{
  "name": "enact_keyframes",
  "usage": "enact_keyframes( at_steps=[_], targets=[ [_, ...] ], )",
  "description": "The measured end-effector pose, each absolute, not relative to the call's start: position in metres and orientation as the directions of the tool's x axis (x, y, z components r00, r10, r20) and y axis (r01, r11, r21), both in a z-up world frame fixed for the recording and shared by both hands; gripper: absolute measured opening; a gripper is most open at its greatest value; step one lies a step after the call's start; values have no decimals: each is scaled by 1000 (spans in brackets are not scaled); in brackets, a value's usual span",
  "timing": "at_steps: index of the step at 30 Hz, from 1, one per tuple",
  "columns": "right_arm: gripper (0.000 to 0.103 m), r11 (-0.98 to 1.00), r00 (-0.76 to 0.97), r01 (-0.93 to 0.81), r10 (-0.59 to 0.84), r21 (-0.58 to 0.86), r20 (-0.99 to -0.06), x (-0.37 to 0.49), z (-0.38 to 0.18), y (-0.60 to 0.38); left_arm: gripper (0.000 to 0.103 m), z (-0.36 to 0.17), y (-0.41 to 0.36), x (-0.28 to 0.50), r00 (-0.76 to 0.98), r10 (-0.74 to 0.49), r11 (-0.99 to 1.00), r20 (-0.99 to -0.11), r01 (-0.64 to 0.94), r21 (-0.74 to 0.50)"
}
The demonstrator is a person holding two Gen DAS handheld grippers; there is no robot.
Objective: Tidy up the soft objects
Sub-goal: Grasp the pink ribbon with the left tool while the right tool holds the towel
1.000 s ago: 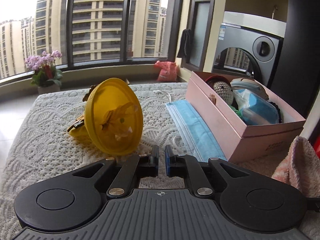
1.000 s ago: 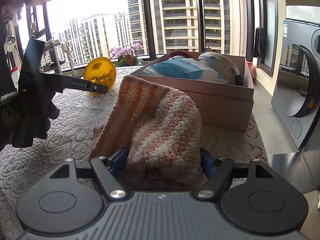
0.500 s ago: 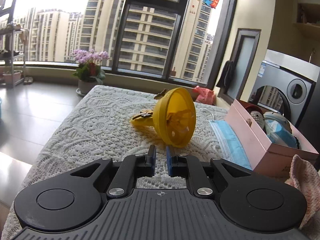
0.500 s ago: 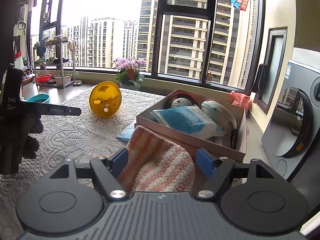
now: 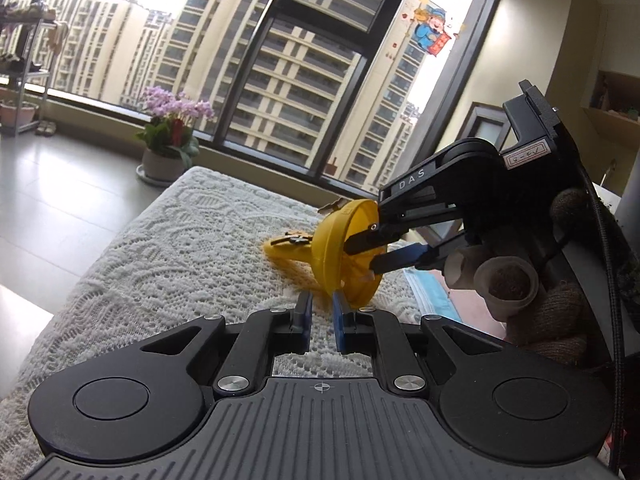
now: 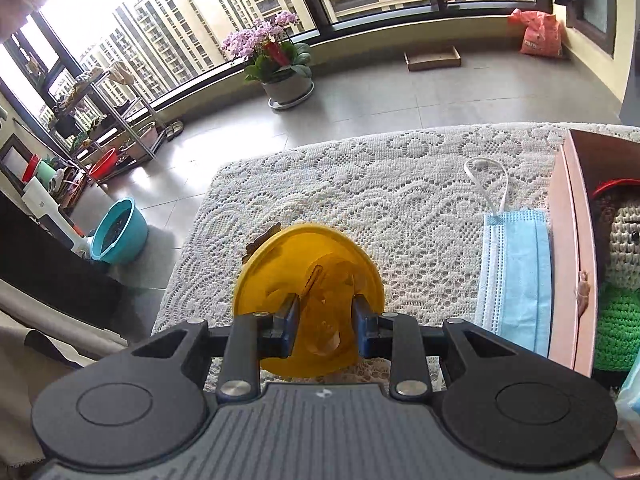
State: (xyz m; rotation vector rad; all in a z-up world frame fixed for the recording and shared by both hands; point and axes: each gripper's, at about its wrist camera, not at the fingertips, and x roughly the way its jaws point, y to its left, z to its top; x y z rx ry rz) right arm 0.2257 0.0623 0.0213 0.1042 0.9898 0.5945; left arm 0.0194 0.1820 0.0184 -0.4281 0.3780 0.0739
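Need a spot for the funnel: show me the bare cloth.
Free: the lace cloth beyond the yellow funnel, up to its far edge, and the strip between funnel and blue mask. Crowded: the mask lies against the pink box.

Yellow funnel-shaped toy (image 6: 308,280), translucent at its centre; white lace tablecloth (image 6: 400,200) with openwork wave and diamond pattern; pale blue pleated face mask (image 6: 514,272) with white ear loop; pink box (image 6: 568,248); crocheted doll (image 6: 620,264) in beige and green with red rim above; black gripper bodies with blue finger pads (image 6: 286,320); purple-pink orchids (image 6: 260,40) in a grey pot; teal basin (image 6: 118,232); grey floor tiles (image 6: 440,92).
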Motion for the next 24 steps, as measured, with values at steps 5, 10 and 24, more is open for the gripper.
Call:
enact_keyframes(
  at_steps=[5, 10, 24],
  targets=[
    [29, 852, 419, -364, 511, 376, -751, 251, -7, 79, 12, 18, 188, 18, 925, -11, 890, -380, -165, -426],
    [15, 831, 412, -423, 531, 361, -740, 250, -11, 87, 12, 19, 190, 15, 927, -13, 881, -376, -167, -442],
    [17, 700, 182, -563, 623, 439, -761, 97, 6, -28, 12, 34, 178, -7, 919, -60, 884, -389, -133, -449]
  ],
)
